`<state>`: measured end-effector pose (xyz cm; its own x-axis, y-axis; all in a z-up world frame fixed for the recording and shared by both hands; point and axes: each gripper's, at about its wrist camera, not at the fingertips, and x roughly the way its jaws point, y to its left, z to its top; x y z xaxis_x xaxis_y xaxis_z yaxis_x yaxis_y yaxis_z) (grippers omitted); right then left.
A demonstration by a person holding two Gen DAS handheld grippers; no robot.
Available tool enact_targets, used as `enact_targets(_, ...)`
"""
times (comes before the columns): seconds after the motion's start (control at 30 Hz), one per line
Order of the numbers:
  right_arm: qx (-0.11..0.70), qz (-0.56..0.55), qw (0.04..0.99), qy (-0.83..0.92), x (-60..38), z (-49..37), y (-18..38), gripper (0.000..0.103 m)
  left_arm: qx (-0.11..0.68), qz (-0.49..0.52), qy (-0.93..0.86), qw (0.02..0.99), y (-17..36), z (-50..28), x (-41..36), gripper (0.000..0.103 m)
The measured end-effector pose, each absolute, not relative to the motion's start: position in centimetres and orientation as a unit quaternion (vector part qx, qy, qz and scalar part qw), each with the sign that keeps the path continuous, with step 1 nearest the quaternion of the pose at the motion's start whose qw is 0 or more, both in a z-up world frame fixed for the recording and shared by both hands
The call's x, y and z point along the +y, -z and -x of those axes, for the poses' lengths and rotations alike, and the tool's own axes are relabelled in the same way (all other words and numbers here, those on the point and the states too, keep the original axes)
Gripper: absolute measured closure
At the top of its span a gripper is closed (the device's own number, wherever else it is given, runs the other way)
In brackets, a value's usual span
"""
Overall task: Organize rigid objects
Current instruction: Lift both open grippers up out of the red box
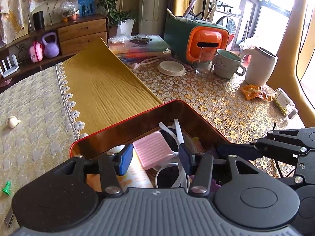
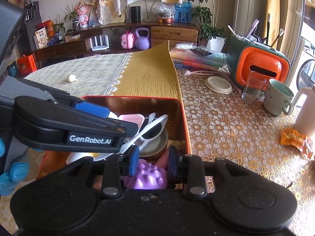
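Observation:
A red tin box (image 1: 126, 122) sits where the yellow cloth meets the lace-patterned table. In it lie a pink ribbed case (image 1: 151, 150), white sunglasses (image 2: 151, 129), a round dish and a purple bumpy toy (image 2: 147, 177). My left gripper (image 1: 155, 160) hangs over the box. It is open, with the pink case lying between its pads, apart from the right one. My right gripper (image 2: 153, 163) is also over the box, open just above the purple toy without pressing it. In the right wrist view the left gripper (image 2: 123, 121) reaches in from the left.
A white garlic-like piece (image 1: 12, 122) and a green pawn (image 1: 6, 188) lie on the quilted cloth to the left. To the right stand a lid (image 2: 218, 85), a glass (image 2: 253, 88), a mug (image 2: 278, 98), an orange-and-green box (image 2: 261, 66), and an orange packet (image 2: 295, 139). A blue-gloved hand (image 2: 9, 173) holds the left gripper.

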<state>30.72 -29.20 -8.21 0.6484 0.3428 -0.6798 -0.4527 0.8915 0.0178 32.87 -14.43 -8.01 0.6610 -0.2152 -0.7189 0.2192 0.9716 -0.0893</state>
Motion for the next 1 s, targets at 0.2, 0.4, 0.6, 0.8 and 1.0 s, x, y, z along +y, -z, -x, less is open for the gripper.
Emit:
enact_targets(0.2,0.358,0.066,0.905,-0.221,-29.3,-30.0,7.7,0.064,0.389,0.009,0.12,0.913,7.2,-31.7,-13.6,0.05)
enact_targets(0.4,0.349,0.059,0.909,-0.219,-29.3,-28.9,6.9,0.054,0.382,0.013,0.122,0.916,6.3,-30.1,-12.5,0.047)
enact_targets(0.6,0.341,0.055,0.913,-0.217,-29.1,-27.7,5.8,0.048,0.371,0.022,0.123,0.92,5.0,-28.2,-11.0,0.047)
enact_targets(0.8,0.33,0.054,0.917,-0.218,-28.5,-26.0,4.7,0.041,0.359,0.019,0.125,0.925,3.7,-25.7,-9.6,0.047)
enact_targets(1.0,0.32,0.055,0.917,-0.231,-27.1,-24.1,3.5,0.03,0.348,0.019,0.114,0.93,2.8,-23.3,-7.4,0.035)
